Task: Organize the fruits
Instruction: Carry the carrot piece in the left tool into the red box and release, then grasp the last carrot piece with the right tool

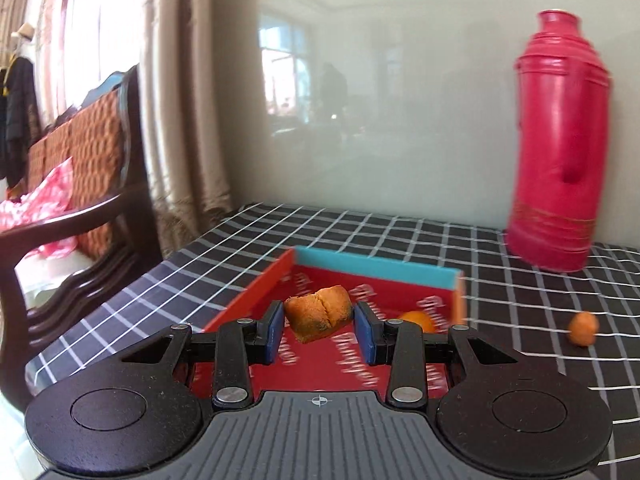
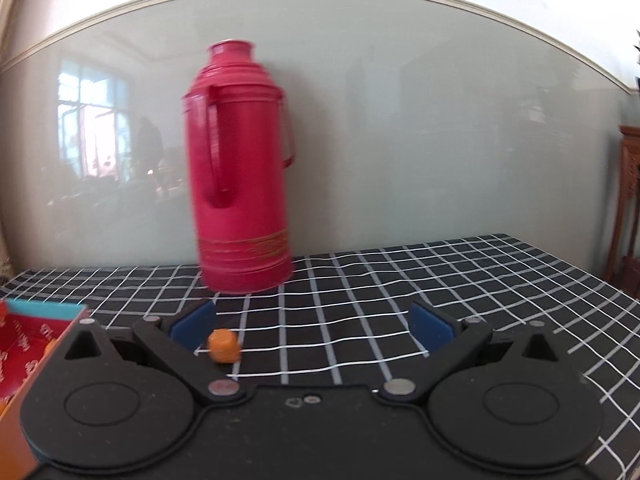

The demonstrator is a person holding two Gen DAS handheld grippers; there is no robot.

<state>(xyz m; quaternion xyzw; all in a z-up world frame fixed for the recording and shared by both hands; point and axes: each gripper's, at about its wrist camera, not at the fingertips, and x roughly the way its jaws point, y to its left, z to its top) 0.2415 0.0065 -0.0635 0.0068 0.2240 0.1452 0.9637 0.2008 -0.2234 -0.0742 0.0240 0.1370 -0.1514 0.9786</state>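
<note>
Plainly the tall red thermos could be toppled by a wide swing; the red box beneath could be overshot; the left gripper, jaws narrowed on an orange fruit, might lose it; the right gripper, spread wide and empty, nears the small fruit on the tablecloth and may knock it rolling.

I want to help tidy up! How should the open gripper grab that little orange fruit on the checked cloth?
Grip the little orange fruit across its rounded middle, coming from the front and above. It lies alone on the cloth, so both sides are free for the right gripper.
</note>
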